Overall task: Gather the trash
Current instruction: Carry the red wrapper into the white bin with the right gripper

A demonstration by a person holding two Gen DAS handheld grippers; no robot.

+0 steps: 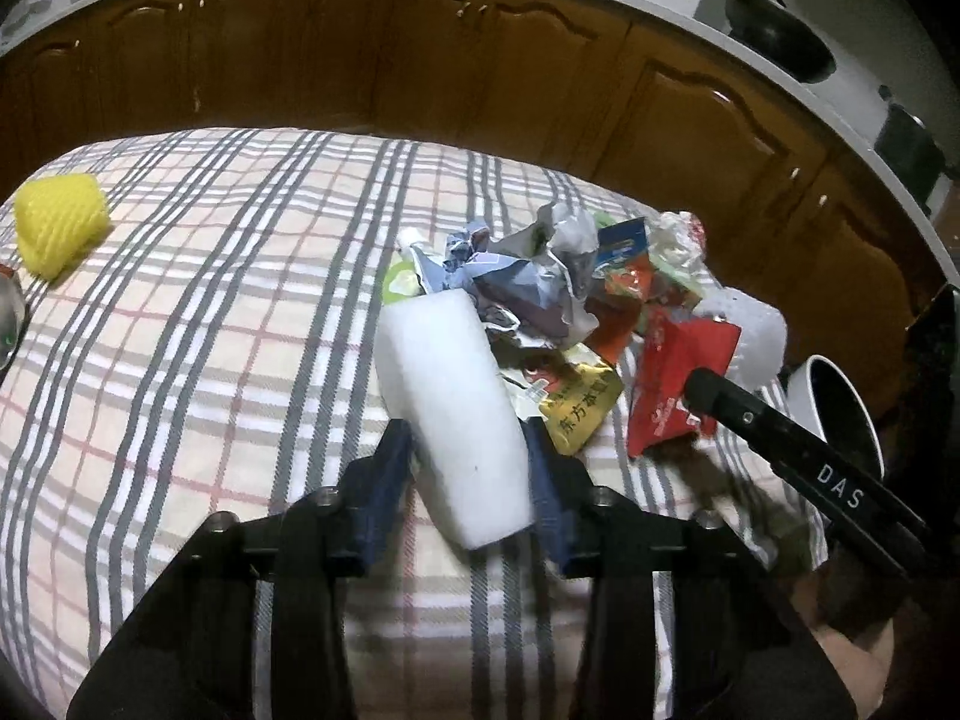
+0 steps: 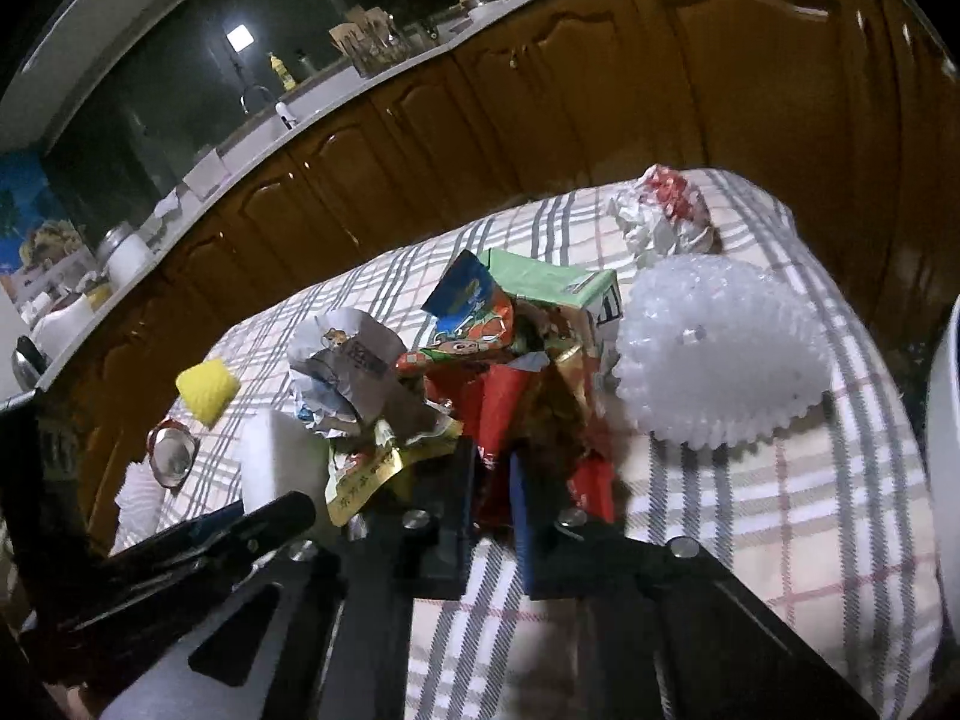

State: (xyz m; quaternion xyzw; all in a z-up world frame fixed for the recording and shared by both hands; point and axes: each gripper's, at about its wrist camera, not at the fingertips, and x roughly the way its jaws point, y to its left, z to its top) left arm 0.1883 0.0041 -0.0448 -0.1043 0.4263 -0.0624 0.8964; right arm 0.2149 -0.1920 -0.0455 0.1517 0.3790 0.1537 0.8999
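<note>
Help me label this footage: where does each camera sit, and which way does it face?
Left wrist view: sits on the left claw, looking forward and down over the checked tablecloth at the trash pile; its own fingers squeeze a white foam block, and the right claw reaches in from the right.
Right wrist view: sits on the right claw, facing the same pile; its fingers pinch a red wrapper, and the left claw enters lower left.
Shared: foam block, red wrapper, yellow foam net, gold packet, wooden cabinets.

White cup [image 1: 840,414] cut by right gripper [image 1: 699,384]; spoon [image 1: 9,324] cropped at frame edge. Red wrapper [image 2: 498,408] blurred; grip contact between the 2 blue pads [image 2: 528,516] unclear.
</note>
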